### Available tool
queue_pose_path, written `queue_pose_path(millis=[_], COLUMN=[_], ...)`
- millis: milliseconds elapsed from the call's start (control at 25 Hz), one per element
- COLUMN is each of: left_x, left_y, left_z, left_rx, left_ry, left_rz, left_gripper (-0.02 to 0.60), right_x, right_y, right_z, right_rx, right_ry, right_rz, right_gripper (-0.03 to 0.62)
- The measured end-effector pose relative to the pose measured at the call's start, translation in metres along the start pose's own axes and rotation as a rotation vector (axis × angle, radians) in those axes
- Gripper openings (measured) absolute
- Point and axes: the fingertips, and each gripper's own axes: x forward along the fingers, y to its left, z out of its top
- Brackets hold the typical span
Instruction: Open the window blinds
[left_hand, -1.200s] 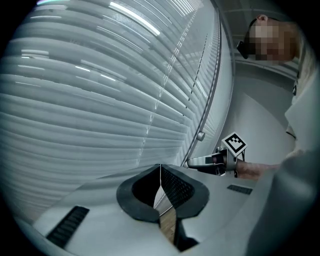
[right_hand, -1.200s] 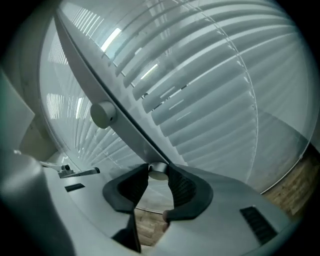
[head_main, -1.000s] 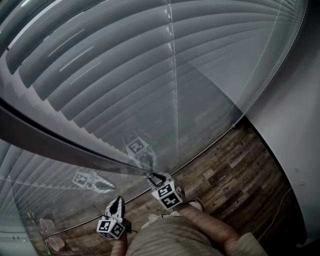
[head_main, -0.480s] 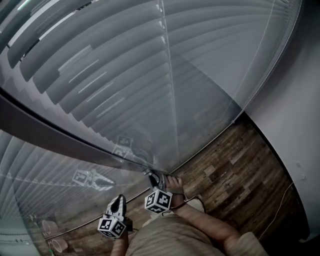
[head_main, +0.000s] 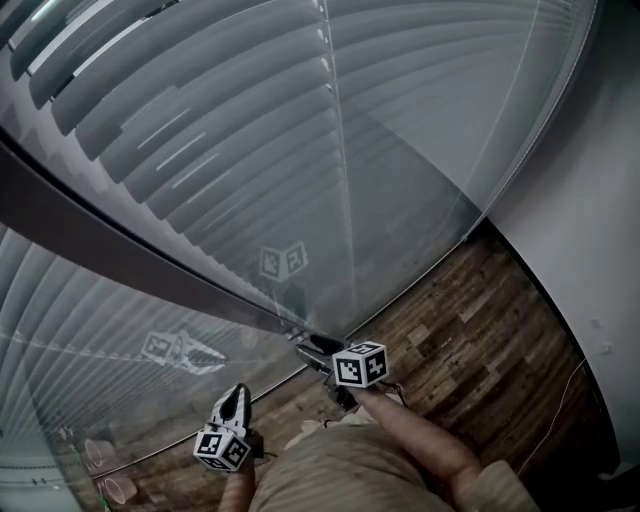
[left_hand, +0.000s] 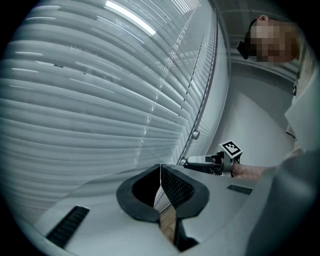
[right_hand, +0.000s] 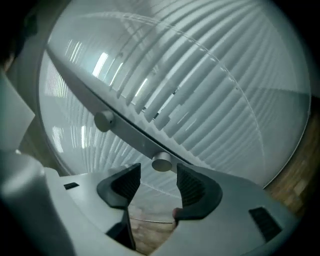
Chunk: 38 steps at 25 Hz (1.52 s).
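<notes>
Black ribbed pads of our right claw (right_hand: 157, 174) stand wide apart, having just been opening, and grip nothing. The small metal knob (right_hand: 161, 162) on the grey frame bar (right_hand: 127, 131) sits just off their tips. Our left claw (left_hand: 160, 172) hangs lower, closed and empty. The blinds (right_hand: 210, 75) hang behind glass above the bar. We judge that closing off-centre could let the pads slip off the round knob or strike the pane. There is open room back over the wood floor (head_main: 480, 320), little toward the glass.
</notes>
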Motion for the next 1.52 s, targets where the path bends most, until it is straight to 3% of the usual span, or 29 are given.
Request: queue_pose_path(millis=[160, 240, 320, 440, 560, 680, 760, 840, 880, 920, 1280, 1360, 1520], left_x=[-0.002, -0.004, -0.005, -0.007, -0.007, -0.006, -0.005, -0.004, -0.004, -0.004, -0.003, -0.003, -0.004], left_y=[-0.001, -0.001, -0.001, -0.001, -0.002, -0.003, -0.004, -0.006, -0.007, -0.008, -0.007, -0.008, -0.005], left_z=[-0.003, -0.003, -0.004, -0.004, -0.005, -0.006, -0.006, -0.006, -0.006, -0.006, -0.01, -0.008, -0.007], left_rx=[0.001, 0.002, 0.002, 0.004, 0.001, -0.001, -0.002, -0.001, 0.0, 0.0, -0.004, -0.003, -0.004], left_ry=[0.0, 0.001, 0.001, 0.002, 0.003, 0.001, 0.0, -0.001, -0.003, -0.004, -0.001, -0.004, -0.006], left_rz=[0.0, 0.005, 0.01, 0.015, 0.019, 0.022, 0.022, 0.021, 0.021, 0.02, 0.022, 0.021, 0.026], left_gripper=[0.012, 0.012, 0.012, 0.012, 0.012, 0.012, 0.012, 0.012, 0.012, 0.012, 0.012, 0.012, 0.012], right_x=[0.003, 0.002, 0.002, 0.003, 0.006, 0.006, 0.007, 0.008, 0.009, 0.01, 0.007, 0.002, -0.007], right_y=[0.001, -0.003, -0.005, -0.005, -0.004, -0.002, 0.002, 0.006, 0.007, 0.007, 0.007, 0.008, 0.006], right_z=[0.007, 0.008, 0.01, 0.011, 0.008, 0.008, 0.008, 0.006, 0.005, 0.004, 0.003, -0.001, -0.001], right_rx=[0.288, 0.354, 0.358, 0.265, 0.08, -0.177, -0.496, -0.955, -1.107, -1.161, -1.073, -0.923, -0.455], right_ry=[-0.032, -0.051, -0.062, -0.046, 0.01, 0.058, 0.116, 0.207, 0.24, 0.257, 0.181, 0.162, 0.107], right_rz=[0.112, 0.119, 0.121, 0.087, -0.009, -0.132, -0.274, -0.481, -0.554, -0.581, -0.468, -0.372, -0.159], right_gripper=[0.222, 0.135, 0.132, 0.132, 0.129, 0.127, 0.127, 0.127, 0.127, 0.127, 0.135, 0.135, 0.167])
